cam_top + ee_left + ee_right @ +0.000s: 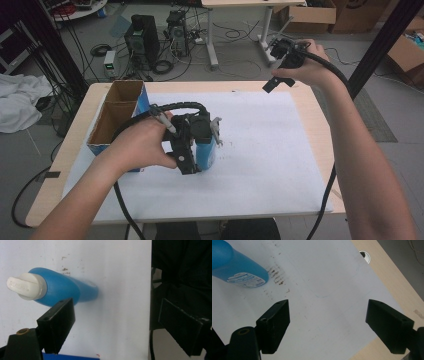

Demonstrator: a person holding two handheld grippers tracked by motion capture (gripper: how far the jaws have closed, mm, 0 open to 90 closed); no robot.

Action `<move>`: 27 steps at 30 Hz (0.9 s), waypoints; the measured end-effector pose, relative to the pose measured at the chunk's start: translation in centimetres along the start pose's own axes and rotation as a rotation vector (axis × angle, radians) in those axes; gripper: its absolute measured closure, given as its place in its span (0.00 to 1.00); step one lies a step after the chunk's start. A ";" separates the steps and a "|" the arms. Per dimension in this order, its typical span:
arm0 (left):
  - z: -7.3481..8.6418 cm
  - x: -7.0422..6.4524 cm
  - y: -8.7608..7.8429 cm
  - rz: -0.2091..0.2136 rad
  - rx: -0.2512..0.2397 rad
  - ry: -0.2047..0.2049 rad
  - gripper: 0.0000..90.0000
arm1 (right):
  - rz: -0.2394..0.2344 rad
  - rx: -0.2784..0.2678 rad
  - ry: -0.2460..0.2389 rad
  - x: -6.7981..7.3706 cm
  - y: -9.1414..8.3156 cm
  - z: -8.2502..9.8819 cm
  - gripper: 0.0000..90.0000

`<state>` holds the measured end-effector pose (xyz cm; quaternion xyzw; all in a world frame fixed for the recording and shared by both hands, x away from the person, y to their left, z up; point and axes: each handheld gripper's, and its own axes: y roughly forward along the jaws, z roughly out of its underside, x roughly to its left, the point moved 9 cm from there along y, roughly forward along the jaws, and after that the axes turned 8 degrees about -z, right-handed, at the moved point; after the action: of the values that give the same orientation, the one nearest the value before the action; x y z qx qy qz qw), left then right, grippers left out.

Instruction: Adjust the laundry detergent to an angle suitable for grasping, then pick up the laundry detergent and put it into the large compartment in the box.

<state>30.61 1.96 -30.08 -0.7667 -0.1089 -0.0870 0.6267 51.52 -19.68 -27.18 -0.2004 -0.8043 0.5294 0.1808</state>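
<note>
I see the table (300,95) with its white sheet (265,150), a cardboard box (117,112) at the far left corner; the blue bottle (206,152) stands upright on the sheet just right of the box; my left gripper (110,315) hangs right over it, jaws wide apart, one jaw beside the bottle's shoulder below the white cap (25,286); my right gripper (327,325) is raised near the far right edge, jaws apart too, holding nothing. I judge this the grasp step; next I must centre the left jaws around the body and close.
</note>
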 end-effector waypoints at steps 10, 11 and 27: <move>0.1 -0.3 0.1 -0.003 0.003 -0.011 0.16 | -0.005 -0.002 -0.003 0.0 0.2 -0.1 0.21; 0.1 -0.3 0.1 -0.005 0.006 -0.012 0.16 | -0.007 0.003 -0.008 0.1 0.3 -0.1 0.21; 0.1 1.6 0.9 -0.083 0.028 -0.216 0.17 | -0.009 0.000 -0.002 0.1 0.5 0.6 0.21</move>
<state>32.38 1.95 -30.51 -0.7577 -0.2086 -0.0280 0.6178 51.24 -19.89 -27.89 -0.1962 -0.8055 0.5287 0.1822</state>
